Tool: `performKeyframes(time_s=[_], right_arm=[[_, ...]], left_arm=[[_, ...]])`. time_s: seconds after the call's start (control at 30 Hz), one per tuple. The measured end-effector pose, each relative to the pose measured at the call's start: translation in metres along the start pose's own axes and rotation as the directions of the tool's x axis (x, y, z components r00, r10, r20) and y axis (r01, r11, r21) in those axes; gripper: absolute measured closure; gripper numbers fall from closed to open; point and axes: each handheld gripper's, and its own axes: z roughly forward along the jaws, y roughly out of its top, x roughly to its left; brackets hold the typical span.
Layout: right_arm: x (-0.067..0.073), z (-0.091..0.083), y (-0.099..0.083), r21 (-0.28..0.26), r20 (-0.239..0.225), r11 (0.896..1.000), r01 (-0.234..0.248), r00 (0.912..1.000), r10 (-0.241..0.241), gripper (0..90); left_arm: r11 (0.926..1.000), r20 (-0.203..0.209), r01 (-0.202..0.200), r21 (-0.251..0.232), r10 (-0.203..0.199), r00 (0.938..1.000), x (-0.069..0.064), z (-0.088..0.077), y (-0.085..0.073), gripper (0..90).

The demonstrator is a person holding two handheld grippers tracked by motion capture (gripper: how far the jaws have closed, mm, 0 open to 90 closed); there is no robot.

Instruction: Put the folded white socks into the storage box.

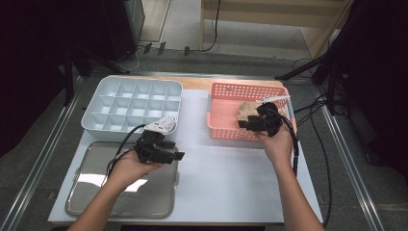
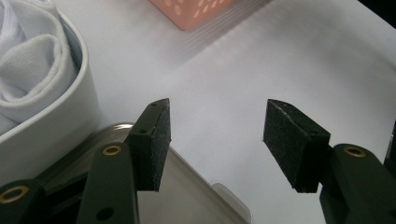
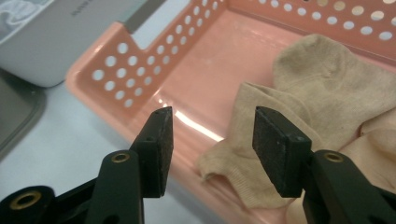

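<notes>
From the high view, the person's two forearms come in from the bottom edge. The left forearm slants up and to the right, its hand wrapped around the left gripper (image 1: 161,148), which lies low and nearly level over the upper right corner of the metal tray (image 1: 86,192), pointing to the right across the white surface (image 1: 226,163). Just above it a rolled white cloth (image 1: 166,122) sits in the near right compartment of the white divided organizer (image 1: 130,91). The right forearm runs up and slightly left from the bottom right, wrist straight, and its hand holds the right gripper (image 1: 260,120) over the near wall of the pink basket (image 1: 231,91), tilted down into it beside the beige sock (image 1: 246,109) lying inside.

In the left gripper view, the jaws stand wide apart with nothing between them, above the bare surface and the tray's rounded corner (image 2: 201,186). The organizer's curved wall (image 2: 70,121) is at the left with the white cloth (image 2: 32,60) bundled inside, and a corner of the pink basket (image 2: 196,11) shows at the top.

In the right gripper view, the jaws are spread and empty, hanging over the basket's near rim (image 3: 140,70). The beige sock (image 3: 308,93) lies crumpled on the basket floor, its near edge just beyond the gap between the jaws, not touched by either pad.
</notes>
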Motion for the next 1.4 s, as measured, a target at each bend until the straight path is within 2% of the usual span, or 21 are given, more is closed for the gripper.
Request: performKeyframes(time_s=[0.2, 0.3, 0.37, 0.47, 0.57, 0.67, 0.77, 0.87, 0.97, 1.1, 1.23, 1.4], right_arm=[[-0.007, 0.015, 0.005, 0.015, 0.039, 1.0, 0.008, 0.9992, -0.008, 48.0], [-0.009, 0.019, 0.008, 0.001, 0.066, 1.0, 0.015, 0.9977, -0.015, 51.0], [-0.011, 0.022, 0.011, -0.012, 0.056, 1.0, 0.004, 0.9984, -0.003, 51.1], [-0.013, 0.028, 0.014, 0.005, 0.076, 1.0, 0.013, 0.997, -0.013, 49.0], [-0.015, 0.035, 0.016, 0.026, 0.095, 1.0, -0.012, 0.9954, 0.01, 46.3], [-0.018, 0.041, 0.017, 0.052, 0.128, 0.999, -0.007, 0.9917, 0.0, 43.7], [-0.018, 0.045, 0.018, 0.068, 0.133, 0.997, -0.036, 0.9907, 0.027, 41.9], [-0.019, 0.05, 0.016, 0.092, 0.153, 0.995, -0.034, 0.9881, 0.019, 40.6], [-0.021, 0.054, 0.015, 0.111, 0.167, 0.992, -0.053, 0.9854, 0.034, 40.3], [-0.021, 0.057, 0.015, 0.126, 0.175, 0.99, -0.06, 0.9839, 0.037, 46.0], [-0.023, 0.059, 0.015, 0.139, 0.173, 0.986, -0.091, 0.9827, 0.066, 55.6], [-0.026, 0.061, 0.017, 0.169, 0.141, 0.976, -0.138, 0.9834, 0.114, 74.5]], left_arm=[[0.9999, -0.007, -0.007, 0.013, 0.008, 0.9999, 0.001, 0.002, -0.001, 42.7], [0.9998, -0.006, -0.011, 0.016, 0.011, 0.9999, 0.001, 0.003, -0.001, 42.7], [0.9998, -0.007, -0.012, 0.018, 0.012, 0.9999, 0.001, 0.004, -0.002, 42.8], [0.9997, -0.008, -0.011, 0.023, 0.012, 0.9999, 0.0, 0.005, -0.002, 42.8], [0.9997, -0.011, -0.011, 0.023, 0.012, 0.9999, 0.001, 0.005, -0.003, 42.9], [0.9997, -0.009, -0.011, 0.022, 0.011, 0.9999, 0.0, 0.006, -0.003, 43.0], [0.9996, -0.009, -0.011, 0.025, 0.011, 0.9999, 0.0, 0.006, -0.003, 43.0], [0.9994, -0.009, -0.017, 0.028, 0.018, 0.9998, -0.001, 0.006, -0.003, 43.0], [0.9995, -0.01, -0.018, 0.027, 0.018, 0.9998, -0.001, 0.006, -0.003, 43.1], [0.9995, -0.01, -0.018, 0.026, 0.019, 0.9998, -0.001, 0.006, -0.003, 43.0], [0.9995, -0.01, -0.021, 0.024, 0.021, 0.9997, 0.0, 0.005, -0.003, 43.2], [0.9995, -0.012, -0.02, 0.023, 0.02, 0.9997, 0.001, 0.005, -0.003, 43.2]])
